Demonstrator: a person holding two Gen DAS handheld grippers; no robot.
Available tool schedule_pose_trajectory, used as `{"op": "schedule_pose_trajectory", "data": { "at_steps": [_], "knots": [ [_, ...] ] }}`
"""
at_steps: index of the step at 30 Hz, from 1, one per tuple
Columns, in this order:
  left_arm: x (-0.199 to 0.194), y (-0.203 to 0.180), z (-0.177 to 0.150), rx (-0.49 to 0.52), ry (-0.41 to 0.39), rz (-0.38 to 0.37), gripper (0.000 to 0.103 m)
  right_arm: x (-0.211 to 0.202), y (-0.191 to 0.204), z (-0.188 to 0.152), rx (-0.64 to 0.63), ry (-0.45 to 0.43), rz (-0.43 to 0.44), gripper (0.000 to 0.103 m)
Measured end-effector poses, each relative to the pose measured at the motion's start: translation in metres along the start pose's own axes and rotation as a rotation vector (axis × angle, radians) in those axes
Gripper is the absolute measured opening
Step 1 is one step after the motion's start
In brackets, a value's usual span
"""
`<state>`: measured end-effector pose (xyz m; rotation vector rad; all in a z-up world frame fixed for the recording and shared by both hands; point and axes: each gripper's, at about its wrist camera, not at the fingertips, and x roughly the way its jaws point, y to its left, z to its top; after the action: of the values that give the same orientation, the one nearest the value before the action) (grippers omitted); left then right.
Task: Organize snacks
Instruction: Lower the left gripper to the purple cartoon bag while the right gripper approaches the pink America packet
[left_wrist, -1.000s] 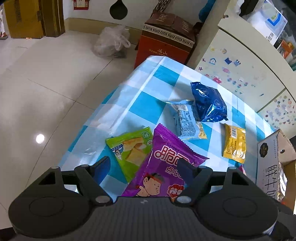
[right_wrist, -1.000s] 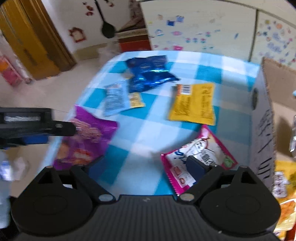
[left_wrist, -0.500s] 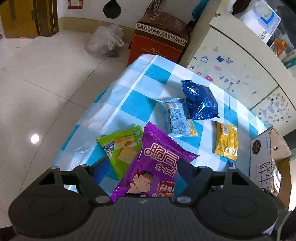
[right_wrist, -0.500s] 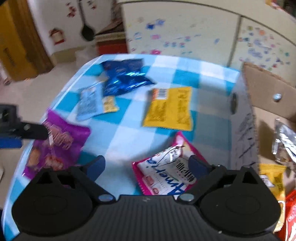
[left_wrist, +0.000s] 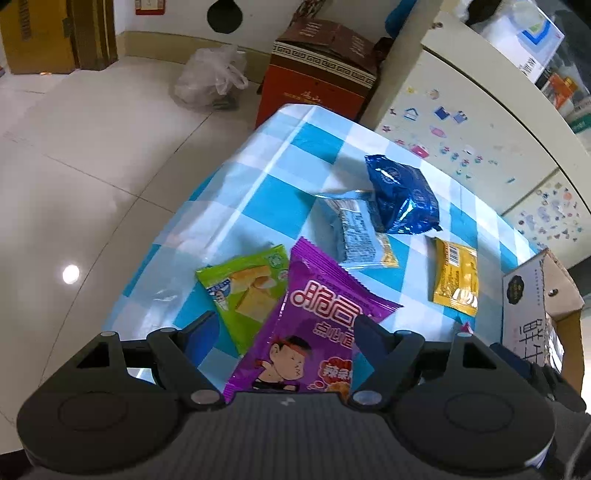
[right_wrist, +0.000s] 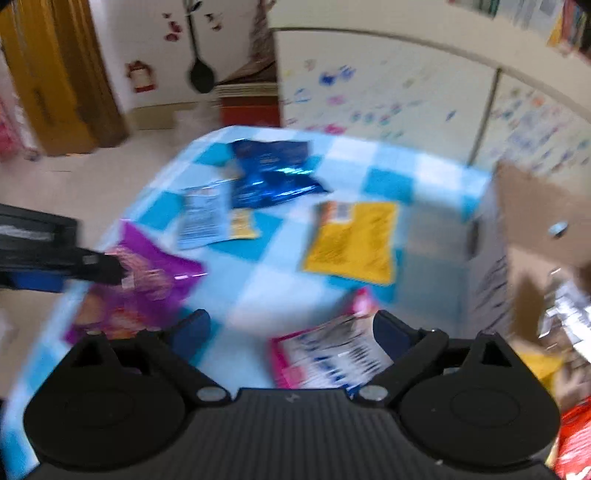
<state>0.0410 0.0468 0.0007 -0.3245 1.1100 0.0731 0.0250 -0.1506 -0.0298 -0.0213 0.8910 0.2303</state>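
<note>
Left claw (left_wrist: 284, 332) tilts down over the near edge of the tabletop (left_wrist: 295, 147), its jaws part-way apart with the purple pack (left_wrist: 314, 332) between them. The right finger (left_wrist: 373, 339) lies against the pack's right edge; the left finger stands clear of it, so whether the pack is clamped cannot be told. A green pack (left_wrist: 247, 291) lies just left of the purple pack, partly under it. Beyond the purple pack lie a pale blue pack (left_wrist: 354, 232) and, overlapping its far end, a dark blue pack (left_wrist: 402, 195). A yellow pack (left_wrist: 456, 277) lies to the right of the purple pack, near the box (left_wrist: 524, 306).

Right claw (right_wrist: 291, 332) hangs over the tabletop with jaws wide and closing; the pink pack (right_wrist: 325, 354) lies between them, beside the right finger (right_wrist: 391, 336), with no pad seen pressing on it. The view is blurred. The pink pack lies well right of the purple pack, close to the box, which holds further packs.
</note>
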Motion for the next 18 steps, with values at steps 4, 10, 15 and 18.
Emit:
{"op": "schedule_pose_trajectory", "data": {
  "at_steps": [4,10,15,18],
  "knots": [
    [0.002,-0.002,-0.001,0.012,-0.001,0.011,0.084,0.018,-0.001,-0.001,0.029,0.067,-0.076,0.095],
    [0.005,-0.002,-0.004,0.031,0.009,0.018,0.084,0.031,-0.003,0.001,0.056,0.124,-0.042,0.1],
    [0.005,-0.001,-0.004,0.042,0.016,0.005,0.084,0.017,-0.003,-0.003,0.076,0.148,0.122,0.1],
    [0.005,0.0,-0.005,0.048,0.022,-0.006,0.084,0.007,0.007,-0.008,0.018,0.164,0.184,0.099]
  ]
}}
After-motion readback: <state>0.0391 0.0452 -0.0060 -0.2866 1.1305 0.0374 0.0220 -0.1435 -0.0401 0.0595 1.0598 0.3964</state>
